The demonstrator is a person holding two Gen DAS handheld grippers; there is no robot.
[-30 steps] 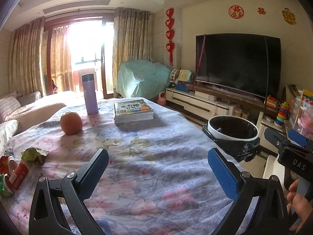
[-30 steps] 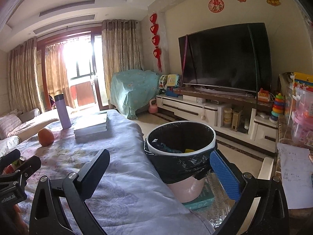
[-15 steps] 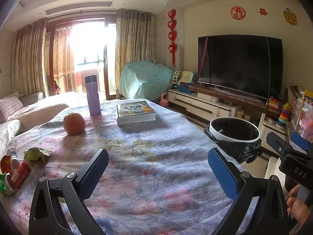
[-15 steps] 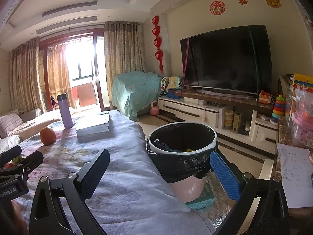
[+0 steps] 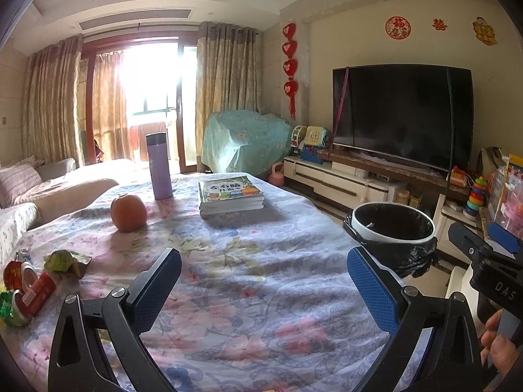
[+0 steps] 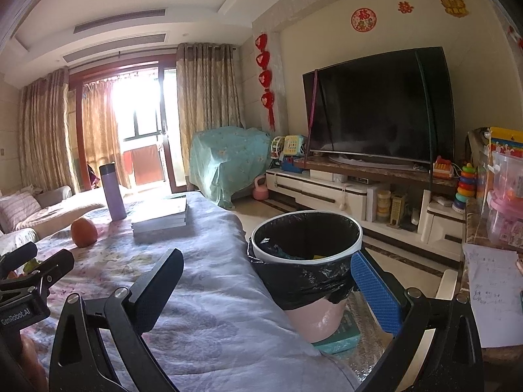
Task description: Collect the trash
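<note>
Trash lies at the table's left edge in the left wrist view: a crumpled green wrapper [image 5: 63, 260], a red packet [image 5: 36, 294] and a red-and-white wrapper [image 5: 14, 274]. A pink bin with a black liner [image 6: 307, 261] stands right of the table; it also shows in the left wrist view [image 5: 392, 232]. Some scraps lie inside it. My left gripper [image 5: 264, 287] is open and empty above the table's near middle. My right gripper [image 6: 268, 289] is open and empty, just in front of the bin.
On the floral tablecloth [image 5: 248, 261] stand an orange [image 5: 128, 212], a purple flask [image 5: 158, 166] and a stack of books [image 5: 230, 194]. A TV [image 6: 379, 111] on a low cabinet is at the right, a sofa [image 5: 49, 189] at the left.
Both views have shifted slightly, the scene sliding a little to the right and the bin a touch nearer in the right wrist view. Both grippers stay open and empty.
</note>
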